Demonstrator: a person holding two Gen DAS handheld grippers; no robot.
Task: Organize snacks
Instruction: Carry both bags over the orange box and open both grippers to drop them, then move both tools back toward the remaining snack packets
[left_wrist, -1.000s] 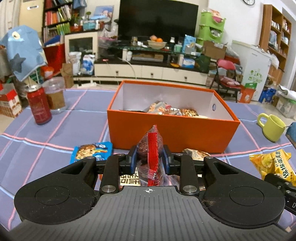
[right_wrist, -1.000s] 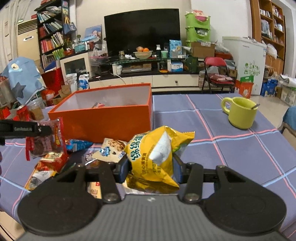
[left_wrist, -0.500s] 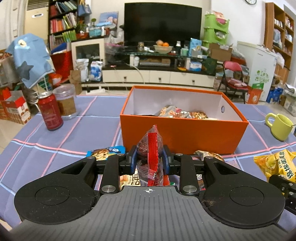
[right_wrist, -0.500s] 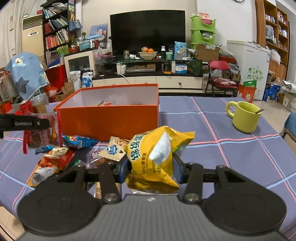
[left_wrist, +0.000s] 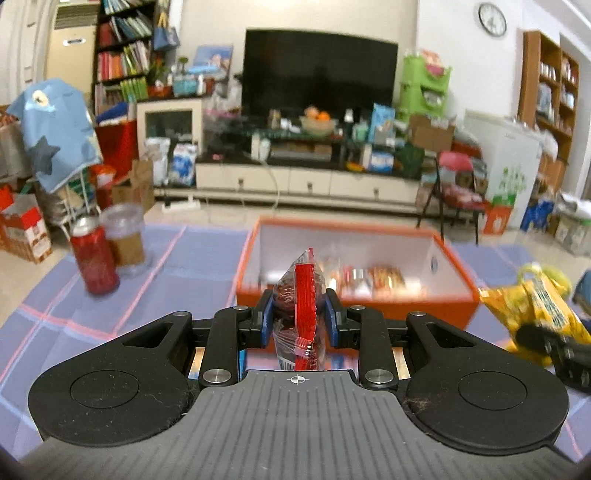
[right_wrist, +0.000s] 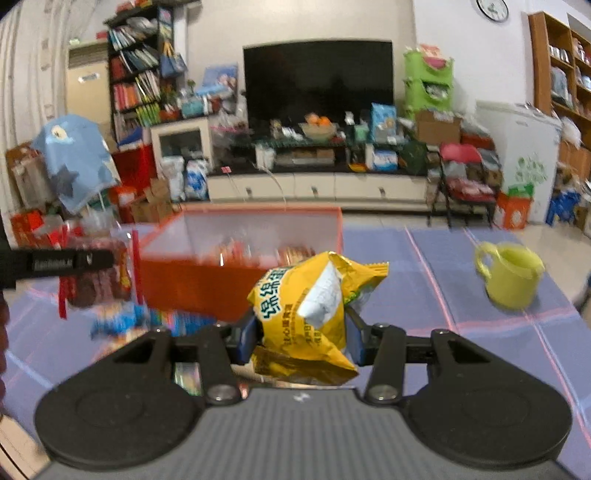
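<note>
Left wrist: left gripper (left_wrist: 299, 321) clamped on red packet (left_wrist: 301, 295), now raised, orange box (left_wrist: 354, 299) just ahead and lower.
Right wrist: right gripper (right_wrist: 301, 338) pinching yellow bag (right_wrist: 310, 306), lifted too; box ahead-left.
Meaning: both snacks likely ready for dropping in.

You're in a lived-in home living room: a big dark television (left_wrist: 320, 74) sits on a low white media cabinet (left_wrist: 306, 182), bookshelves (left_wrist: 123, 55) are crammed with books, a wall clock (left_wrist: 492, 19) hangs high, and a checked cloth covers the surface (right_wrist: 461, 295) before you.
</note>
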